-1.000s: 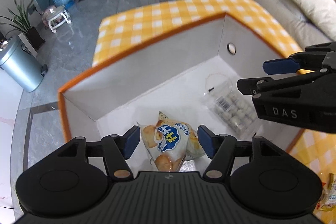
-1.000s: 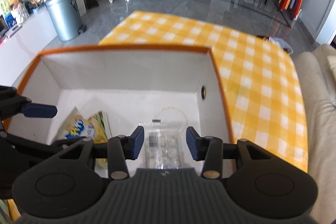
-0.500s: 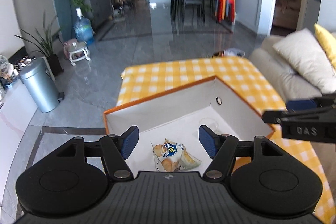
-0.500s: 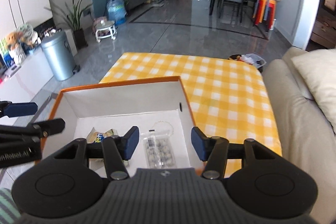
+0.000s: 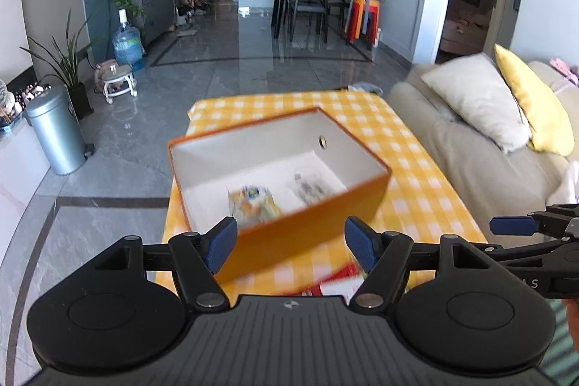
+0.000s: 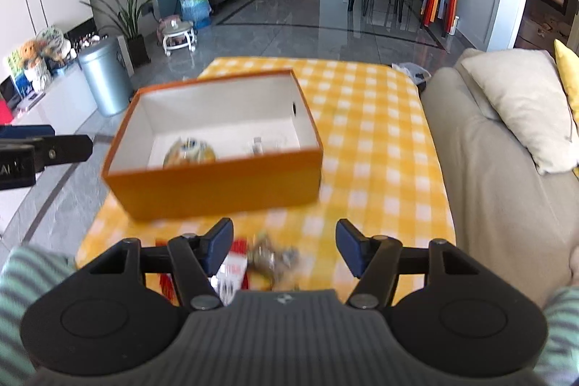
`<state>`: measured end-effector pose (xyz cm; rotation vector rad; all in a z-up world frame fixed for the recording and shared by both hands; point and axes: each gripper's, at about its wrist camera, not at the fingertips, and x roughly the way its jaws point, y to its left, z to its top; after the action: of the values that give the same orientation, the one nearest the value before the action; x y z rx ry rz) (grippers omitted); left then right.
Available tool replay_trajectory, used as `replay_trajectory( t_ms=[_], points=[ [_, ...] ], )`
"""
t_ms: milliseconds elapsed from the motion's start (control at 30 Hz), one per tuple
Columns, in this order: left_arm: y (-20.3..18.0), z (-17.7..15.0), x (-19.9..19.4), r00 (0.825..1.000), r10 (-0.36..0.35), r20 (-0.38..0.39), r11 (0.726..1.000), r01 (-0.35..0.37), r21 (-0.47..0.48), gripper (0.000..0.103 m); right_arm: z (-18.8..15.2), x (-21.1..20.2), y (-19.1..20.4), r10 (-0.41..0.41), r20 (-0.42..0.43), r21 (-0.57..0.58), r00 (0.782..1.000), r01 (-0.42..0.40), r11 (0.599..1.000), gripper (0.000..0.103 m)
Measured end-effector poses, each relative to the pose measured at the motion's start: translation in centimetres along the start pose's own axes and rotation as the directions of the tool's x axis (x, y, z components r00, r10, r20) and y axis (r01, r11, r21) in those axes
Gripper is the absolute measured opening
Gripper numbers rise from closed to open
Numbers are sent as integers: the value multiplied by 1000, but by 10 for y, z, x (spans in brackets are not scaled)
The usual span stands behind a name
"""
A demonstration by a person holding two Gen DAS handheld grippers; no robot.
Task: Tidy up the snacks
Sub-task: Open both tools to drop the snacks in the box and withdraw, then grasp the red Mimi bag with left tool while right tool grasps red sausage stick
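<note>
both grippers are pulled back and raised from inside the orange box point(image 6: 217, 169). a second ago the left gripper point(image 5: 291, 243) hung over the yellow snack bag point(image 5: 253, 201) and the right gripper point(image 6: 284, 246) over the clear packet point(image 6: 258, 145), deep in the box; now both sit behind its near wall, jaws spread and empty. the whole box and checked tablecloth point(image 6: 380, 151) come into view. red-and-white packets point(image 6: 235, 268) and loose wrapped snacks point(image 6: 271, 259) appear on the cloth below the right gripper.
</note>
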<state>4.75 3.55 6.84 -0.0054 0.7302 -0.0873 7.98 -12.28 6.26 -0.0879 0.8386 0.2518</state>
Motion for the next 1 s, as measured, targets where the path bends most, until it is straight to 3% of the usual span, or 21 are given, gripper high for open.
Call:
replay_trajectory(
  t_ms=[333,600,1000],
  points=[
    [-13,-65,-10,984,-38,-176,998,45,33,80,-57,-25,-6,36,-78,8,996,-35,999,62],
    [-16,-108,-2,947,-60,-317,998,52,-33,80,-92,-11,4,75,-197,7,978,-75,997,62],
    [-5,-127,30,899,-54,-435,992,-2,-128,80,-102,18,4,66,-271,24,960,-62,998,62]
  ],
)
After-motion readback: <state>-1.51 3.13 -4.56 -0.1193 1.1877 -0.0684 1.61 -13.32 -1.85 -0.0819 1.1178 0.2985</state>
